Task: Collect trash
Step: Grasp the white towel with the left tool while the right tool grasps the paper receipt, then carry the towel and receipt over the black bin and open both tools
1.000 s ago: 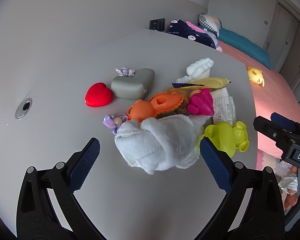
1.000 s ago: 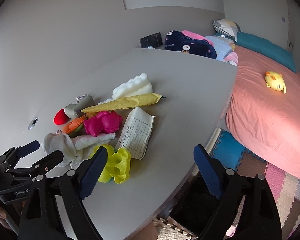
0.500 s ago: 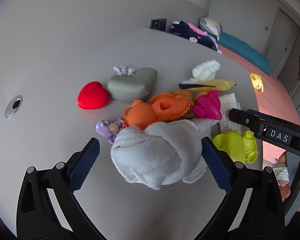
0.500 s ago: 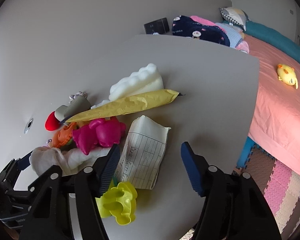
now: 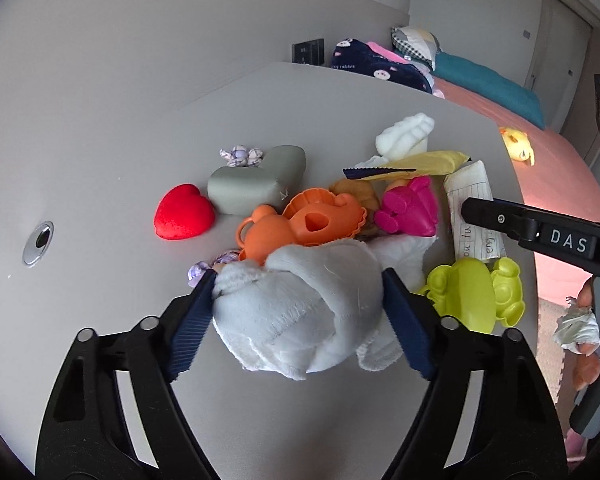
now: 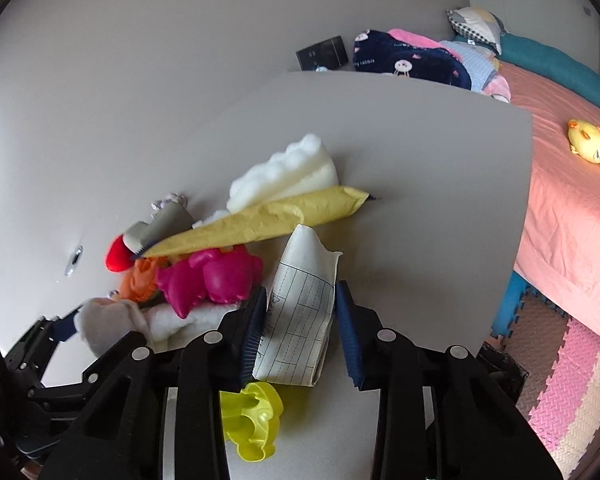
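A pile of toys and trash lies on a grey table (image 5: 100, 128). My left gripper (image 5: 298, 312) is shut on a bunched white towel (image 5: 300, 312) at the pile's near side. My right gripper (image 6: 300, 332) has its blue pads on both sides of a folded lined paper (image 6: 300, 320), pressing its edges; the paper also shows in the left wrist view (image 5: 474, 208). A crumpled yellow wrapper (image 6: 260, 220) and a white foam piece (image 6: 284, 172) lie behind it.
Around them lie a red heart (image 5: 184, 212), a grey pouch (image 5: 256, 184), orange moulds (image 5: 300, 224), a pink mould (image 5: 410, 208) and a lime mould (image 5: 476, 296). The table's right edge drops to a pink bed (image 6: 572, 184) and foam floor mats (image 6: 572, 392).
My left gripper closed from wide open onto the white towel. My right gripper moved forward over the lined paper and narrowed its jaws around it.
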Motion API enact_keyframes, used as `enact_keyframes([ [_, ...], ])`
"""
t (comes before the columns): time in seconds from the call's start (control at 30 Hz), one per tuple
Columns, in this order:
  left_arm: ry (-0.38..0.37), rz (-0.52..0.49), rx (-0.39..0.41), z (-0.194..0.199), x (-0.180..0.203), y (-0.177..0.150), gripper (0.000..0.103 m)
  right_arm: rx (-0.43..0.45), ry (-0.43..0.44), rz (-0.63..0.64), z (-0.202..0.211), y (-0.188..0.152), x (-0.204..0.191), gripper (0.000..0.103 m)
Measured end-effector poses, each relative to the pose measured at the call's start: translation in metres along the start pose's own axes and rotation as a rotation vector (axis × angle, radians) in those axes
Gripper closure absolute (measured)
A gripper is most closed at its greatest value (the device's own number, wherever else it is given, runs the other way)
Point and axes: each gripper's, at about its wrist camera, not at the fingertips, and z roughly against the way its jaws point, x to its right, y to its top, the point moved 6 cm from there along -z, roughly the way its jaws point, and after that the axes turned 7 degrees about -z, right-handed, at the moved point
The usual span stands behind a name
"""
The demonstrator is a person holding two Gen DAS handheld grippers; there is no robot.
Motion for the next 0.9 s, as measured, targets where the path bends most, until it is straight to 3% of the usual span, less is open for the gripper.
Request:
enact_keyframes([
  [0.2, -0.037, 0.042, 0.023, 0.006, -0.005, 0.001, 0.041, 0.043, 0.001, -0.007, 0.022, 0.005, 0.001, 0.066],
  [0.37, -0.008, 0.073, 0.089, 0.026, -0.007, 0.005, 0.047, 0.076, 0.003, -0.018, 0.044, 0.003, 0.005, 0.066],
  [0.53, 0.041, 0.078, 0.161, 0.054, -0.007, 0.015, 0.047, 0.104, 0.008, -0.024, 0.064, 0.001, 0.01, 0.066],
  [0.9, 0.028, 0.033, 0.239, 0.09, 0.029, 0.039, 0.047, 0.167, -0.003, -0.057, 0.109, -0.004, 0.039, 0.066],
])
